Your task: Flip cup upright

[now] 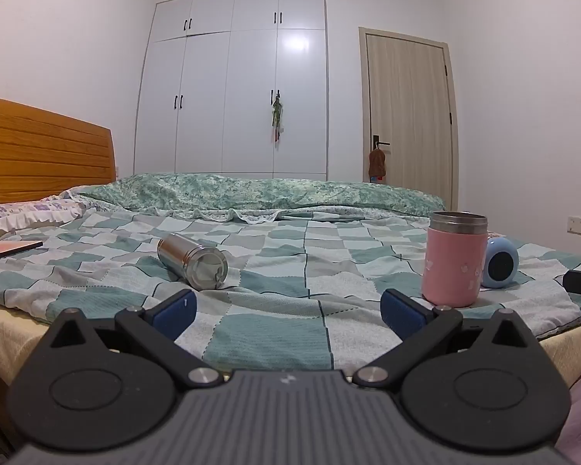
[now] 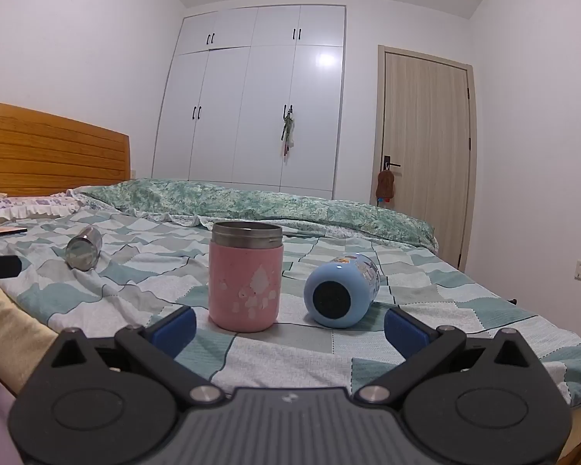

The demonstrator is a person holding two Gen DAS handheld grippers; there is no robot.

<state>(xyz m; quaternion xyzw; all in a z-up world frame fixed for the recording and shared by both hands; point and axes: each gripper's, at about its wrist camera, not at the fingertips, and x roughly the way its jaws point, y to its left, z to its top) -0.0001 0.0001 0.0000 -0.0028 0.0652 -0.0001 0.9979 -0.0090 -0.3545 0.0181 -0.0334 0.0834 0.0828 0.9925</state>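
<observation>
A steel cup (image 1: 193, 266) lies on its side on the checked bedspread, its base toward me; it also shows far left in the right wrist view (image 2: 83, 252). A blue cup (image 2: 341, 296) lies on its side, base toward me, partly hidden behind the pink cup in the left wrist view (image 1: 500, 262). A pink cup (image 2: 245, 276) with a steel rim stands upright beside it (image 1: 454, 259). My left gripper (image 1: 288, 316) is open and empty at the bed's near edge, short of the steel cup. My right gripper (image 2: 289, 327) is open and empty, just short of the pink and blue cups.
A folded green quilt (image 1: 259, 192) lies across the far side of the bed. A wooden headboard (image 1: 42, 149) and pillow (image 1: 27, 213) are at the left, with a flat pink book (image 1: 7, 250) near them. A wardrobe (image 1: 232, 85) and door (image 1: 408, 116) stand behind.
</observation>
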